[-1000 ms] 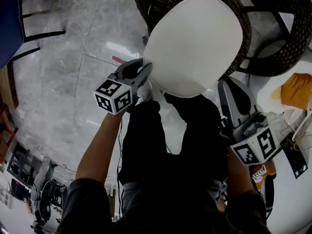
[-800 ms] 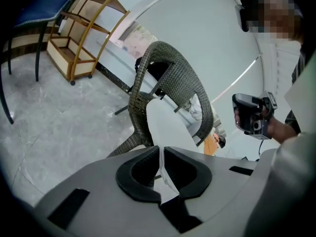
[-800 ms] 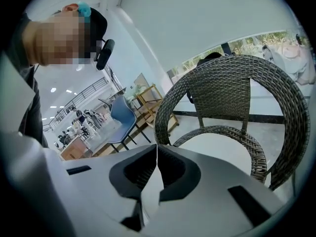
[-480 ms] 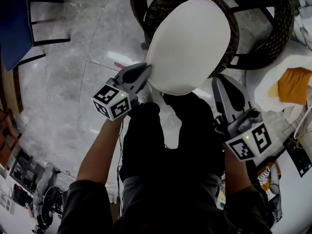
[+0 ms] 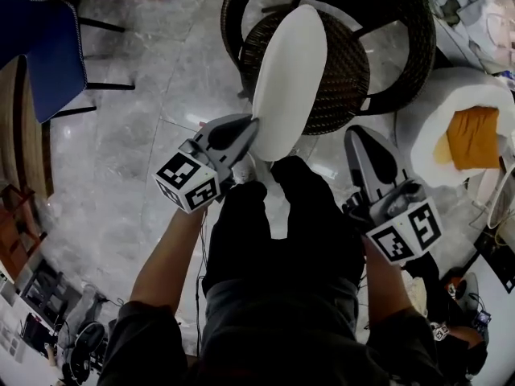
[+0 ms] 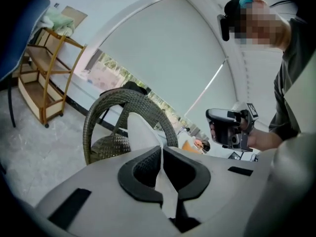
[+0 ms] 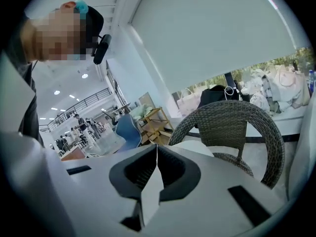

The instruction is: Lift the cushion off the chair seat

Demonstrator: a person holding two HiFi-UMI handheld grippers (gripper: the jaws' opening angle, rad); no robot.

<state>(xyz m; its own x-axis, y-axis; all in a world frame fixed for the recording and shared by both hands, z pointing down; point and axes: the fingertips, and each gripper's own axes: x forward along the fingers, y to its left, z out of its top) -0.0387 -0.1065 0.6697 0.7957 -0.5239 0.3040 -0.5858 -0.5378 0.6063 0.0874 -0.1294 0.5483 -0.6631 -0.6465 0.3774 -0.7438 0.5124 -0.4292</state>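
Wicker chair (image 5: 342, 75) is the biggest thing around. It sits past the tips of both my grippers and lower than them, and the woven seat is mostly bare on the side toward my right one. White cushion (image 5: 290, 71) stands almost on edge over the seat's left part, running up and away from my left gripper (image 5: 251, 129), whose jaws are clamped on the cushion's near edge.

I reckon that's why it hangs tilted like that. It's pinched at just one spot on the rim, so the rest swings under its own weight instead of lying flat. In the left gripper view the cushion pokes up right beyond the closed jaws, a touch to their left, with the chair back arching behind it.

My right gripper (image 5: 360, 139) is off to the cushion's right and clear of it, jaws closed on nothing. In the right gripper view the cushion shows just beyond the tip. I can't tell whether the far end is touching the seat, so I'd call the lift nearly done, not finished.
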